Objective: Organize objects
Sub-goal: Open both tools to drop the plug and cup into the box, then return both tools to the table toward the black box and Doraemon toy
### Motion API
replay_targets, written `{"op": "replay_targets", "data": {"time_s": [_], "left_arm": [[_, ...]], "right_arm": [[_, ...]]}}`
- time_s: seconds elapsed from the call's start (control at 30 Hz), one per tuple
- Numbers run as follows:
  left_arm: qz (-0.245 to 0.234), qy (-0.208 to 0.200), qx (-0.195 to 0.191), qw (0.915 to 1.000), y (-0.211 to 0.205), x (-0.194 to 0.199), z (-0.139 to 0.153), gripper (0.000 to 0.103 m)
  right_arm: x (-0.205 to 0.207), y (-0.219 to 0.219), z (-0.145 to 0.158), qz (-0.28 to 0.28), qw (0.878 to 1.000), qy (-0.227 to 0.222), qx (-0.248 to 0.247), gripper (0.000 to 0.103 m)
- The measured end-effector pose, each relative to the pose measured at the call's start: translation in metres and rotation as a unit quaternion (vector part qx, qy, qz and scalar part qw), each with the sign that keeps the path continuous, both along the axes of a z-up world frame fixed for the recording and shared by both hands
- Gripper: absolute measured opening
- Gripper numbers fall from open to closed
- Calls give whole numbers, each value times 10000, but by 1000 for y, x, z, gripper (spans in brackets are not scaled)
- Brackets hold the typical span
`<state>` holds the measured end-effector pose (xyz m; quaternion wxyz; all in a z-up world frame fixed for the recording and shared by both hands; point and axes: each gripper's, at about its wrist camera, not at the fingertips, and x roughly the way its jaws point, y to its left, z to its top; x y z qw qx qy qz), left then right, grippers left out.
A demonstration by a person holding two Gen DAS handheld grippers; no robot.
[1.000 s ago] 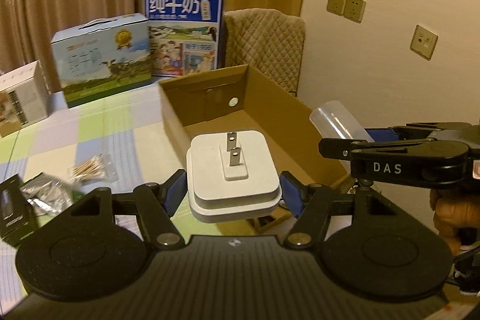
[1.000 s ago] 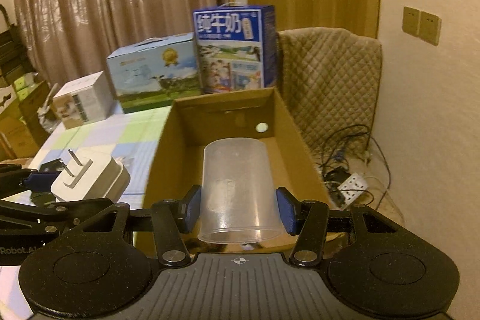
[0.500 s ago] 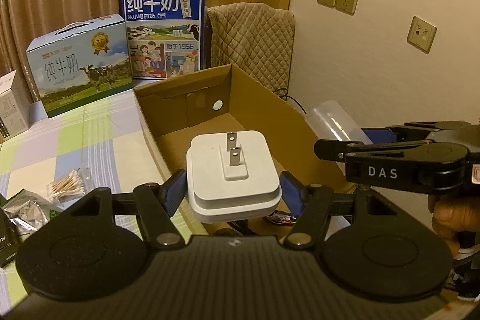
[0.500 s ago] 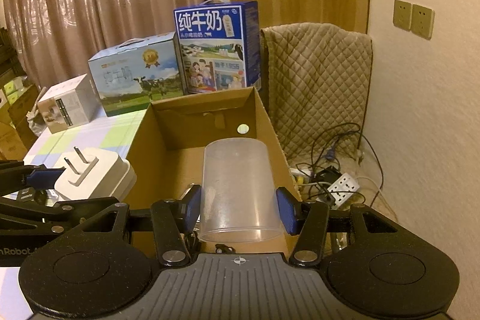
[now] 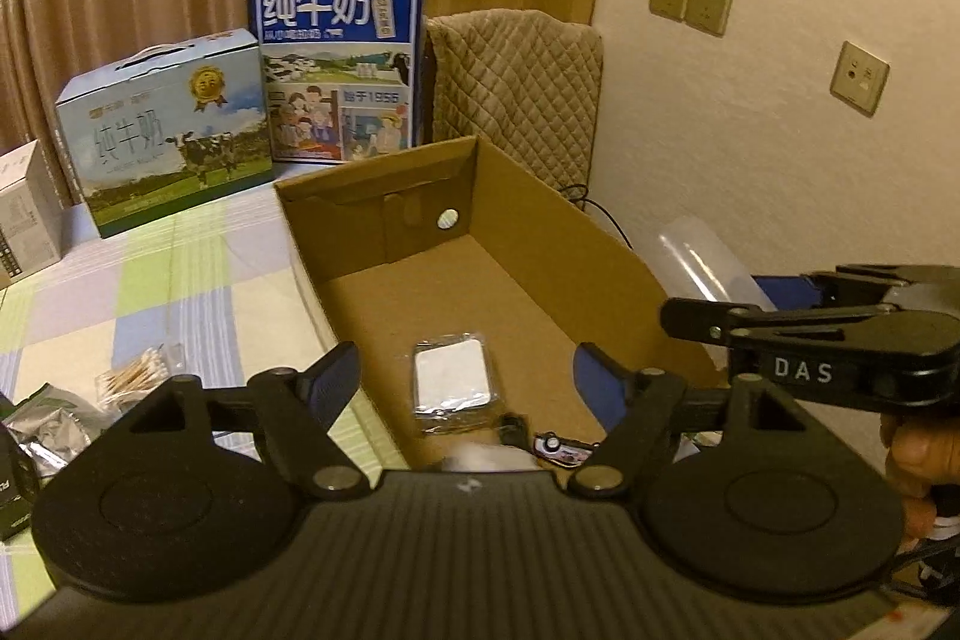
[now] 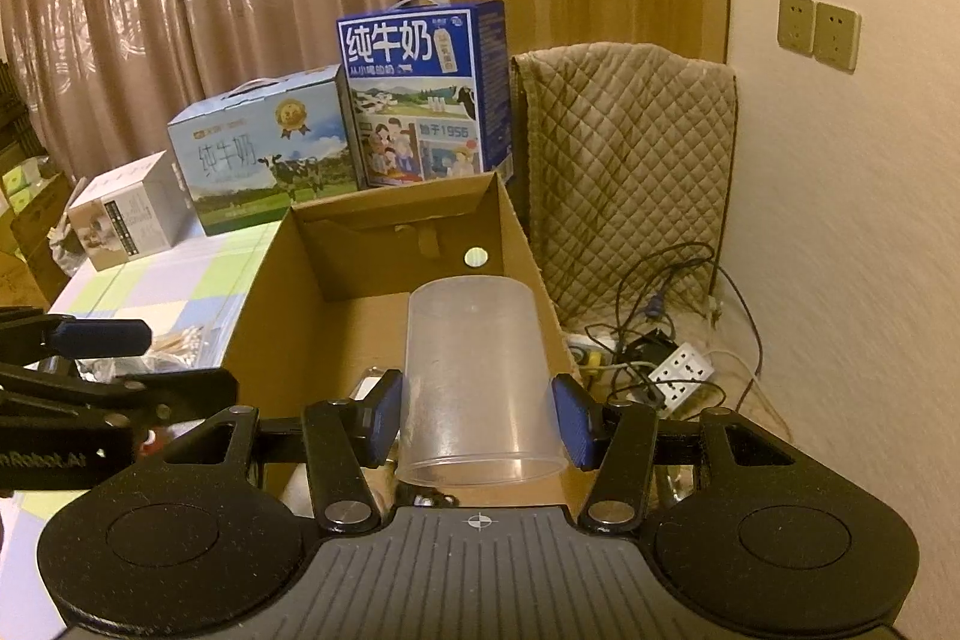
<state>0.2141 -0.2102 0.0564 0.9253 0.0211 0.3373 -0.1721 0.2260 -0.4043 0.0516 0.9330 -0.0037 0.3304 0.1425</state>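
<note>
- Left wrist view shows the cardboard box as the biggest thing in play: open-topped, standing on the checked desk, its near end right under both grippers.
- Two milk cartons, a blue one and a pale one, stand behind the box, well clear of the work.
- Clear plastic cup is the thing in hand: the right gripper has its jaws clamped on the cup's sides, mouth toward the camera, held above the box's near right part.
- Left gripper hangs over the box with its jaws spread wide and nothing between them; a blurred white shape sits at the lower edge, too smeared to name.
- Flat wrapped packet and a few small items beside it already lie on the box floor.
- Cotton swabs and a foil pouch wait on the desk, left of the box.
- To do this step well, I judge the cup should be lowered well below the rim before releasing, over bare floor rather than the packet, since a light round cup will likely roll.
</note>
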Motion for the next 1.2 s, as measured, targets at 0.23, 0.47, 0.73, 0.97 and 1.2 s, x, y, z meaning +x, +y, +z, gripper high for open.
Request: {"op": "replay_targets", "data": {"time_s": [0.23, 0.47, 0.73, 0.97, 1.2], "left_arm": [[120, 7, -37, 9999, 11, -5, 2, 74], [148, -3, -58, 9999, 15, -9, 3, 74], [185, -48, -56, 9998, 17, -10, 6, 74], [199, -31, -68, 9998, 18, -10, 5, 74], [259, 15, -73, 9996, 23, -11, 2, 74]], "right_arm": [[-2, 6, 0, 58, 10000, 14, 13, 50], [-3, 12, 0, 96, 9999, 26, -11, 50], [-2, 17, 1, 115, 9999, 9, -22, 50], [-1, 18, 1, 115, 9999, 10, -12, 50], [2, 18, -2, 54, 9999, -39, 96, 68]]}}
